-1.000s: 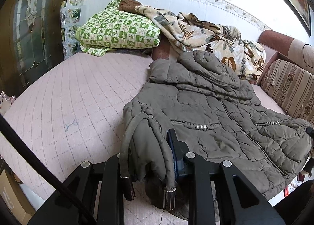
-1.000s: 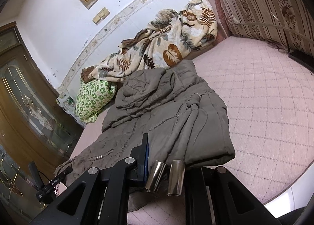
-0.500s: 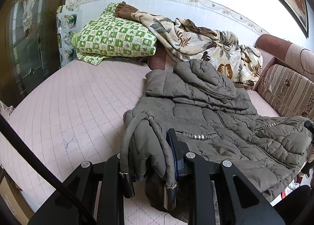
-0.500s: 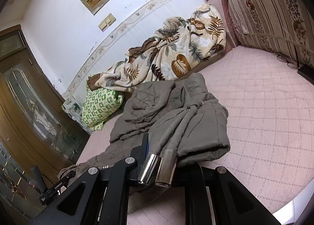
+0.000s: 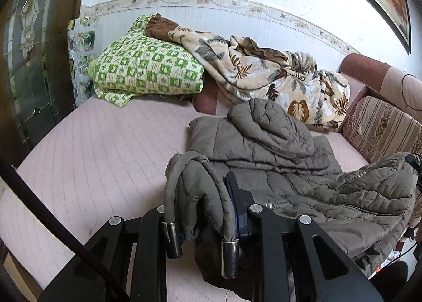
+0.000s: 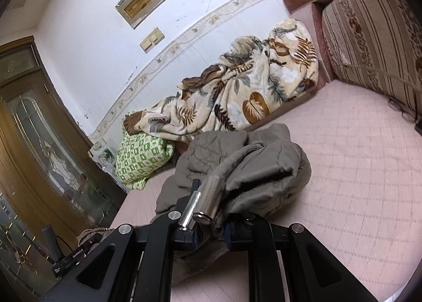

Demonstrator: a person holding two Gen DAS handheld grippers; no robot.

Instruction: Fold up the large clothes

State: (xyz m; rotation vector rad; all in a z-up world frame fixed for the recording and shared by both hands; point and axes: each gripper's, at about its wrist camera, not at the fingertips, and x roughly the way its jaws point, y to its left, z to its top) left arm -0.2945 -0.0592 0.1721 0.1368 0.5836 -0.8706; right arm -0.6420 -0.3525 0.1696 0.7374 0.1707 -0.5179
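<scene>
While clenched on the coat (image 5: pixel 277 159) hem, both grippers' fingers (image 5: pixel 238 204), bare pink mattress (image 5: pixel 105 149) leftward.

We see a pink quilted bed (image 5: pixel 100 149) carrying a grey padded coat (image 5: pixel 277 149) near its middle. Against the wall lie a green checked pillow (image 5: pixel 147 70) and a leaf-print blanket (image 5: pixel 263 75) draped partly over it. A striped cushion (image 5: pixel 382 128) borders the bed's right side.
</scene>
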